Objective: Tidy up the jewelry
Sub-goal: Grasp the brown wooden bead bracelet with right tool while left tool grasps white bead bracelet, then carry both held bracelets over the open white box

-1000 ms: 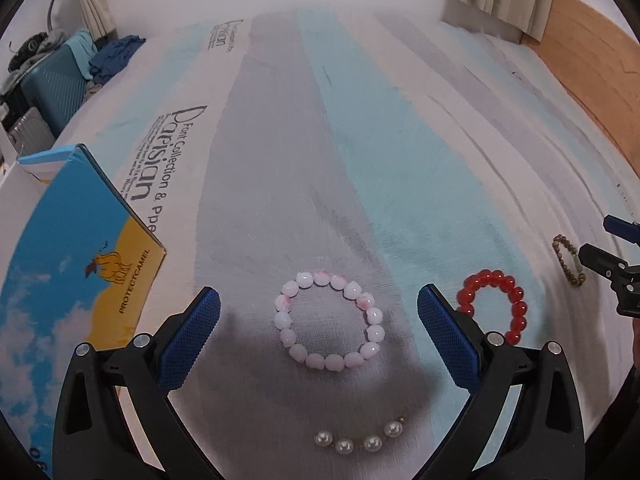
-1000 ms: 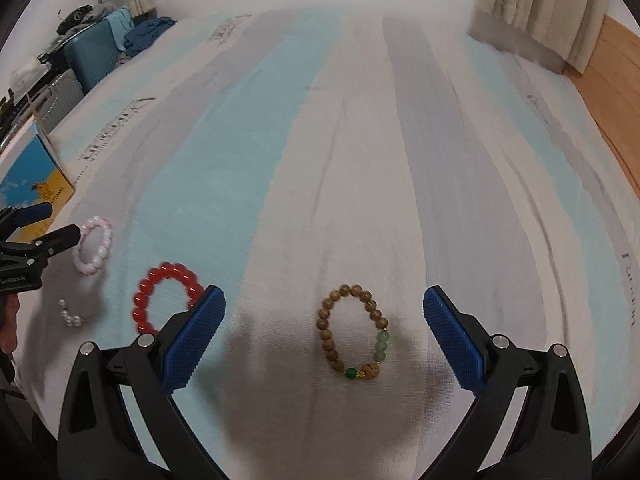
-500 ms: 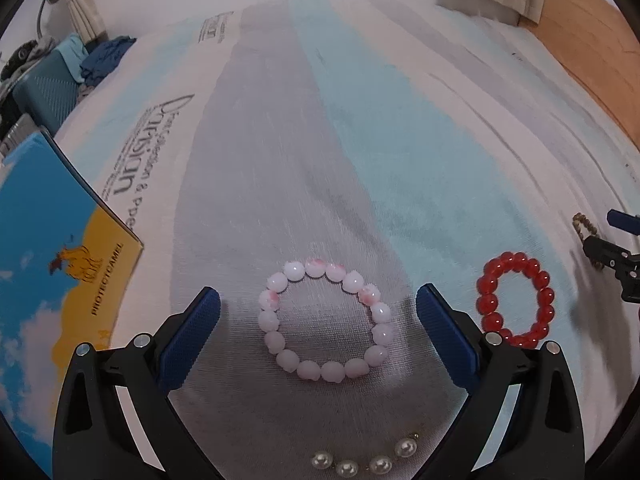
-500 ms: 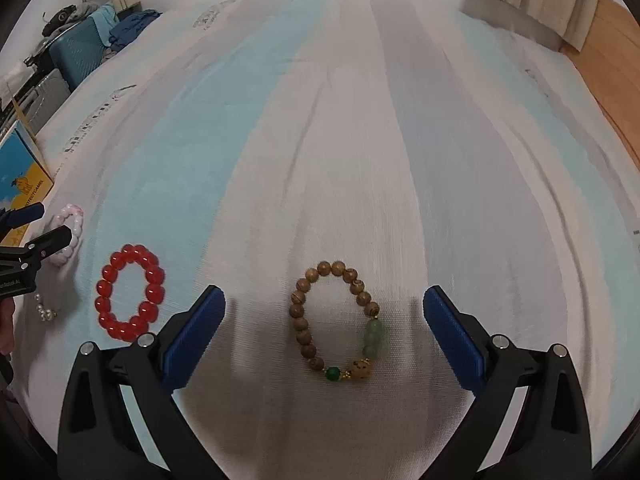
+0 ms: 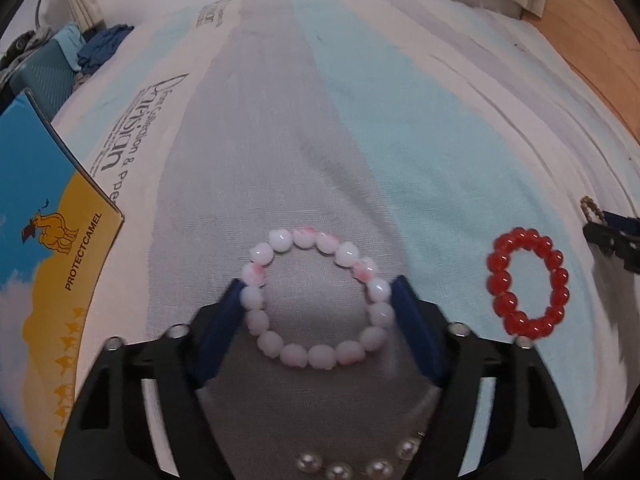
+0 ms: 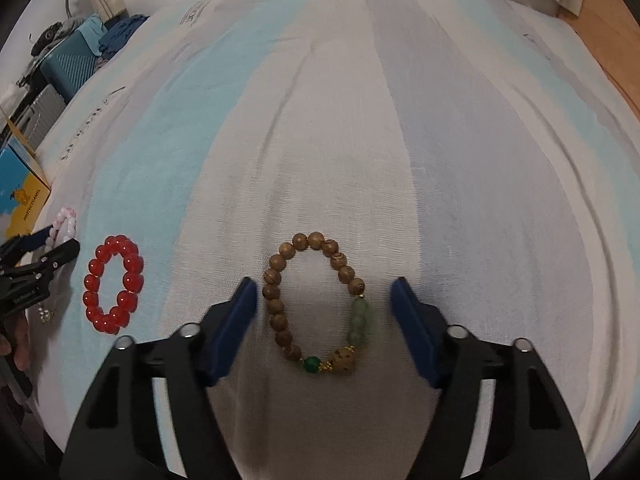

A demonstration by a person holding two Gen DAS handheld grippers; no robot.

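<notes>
A pink and white bead bracelet (image 5: 344, 254) lies on the striped bedsheet. My left gripper (image 5: 318, 288) straddles it, jaws closing, and both blue pads touch its side beads. A wooden bead bracelet (image 6: 276, 307) with green stones lies between the fingers of my right gripper (image 6: 322, 284). Those jaws are closing too, with a small gap still showing on each side. A red bead bracelet (image 5: 528, 284) lies flat between the two grippers. A short pearl strand (image 5: 360, 466) sits under the left gripper's frame.
A blue and yellow box (image 5: 44, 240) stands at the left of the bed. A teal suitcase (image 6: 68, 64) and clothes are beyond the far left corner. Wooden floor (image 5: 592, 32) shows past the right edge. The far sheet (image 6: 320, 100) is bare.
Both grippers sank toward the bed and their jaws narrowed from wide open. The left pads have come against the pink bracelet, and the right pads now stand close beside the wooden one.
</notes>
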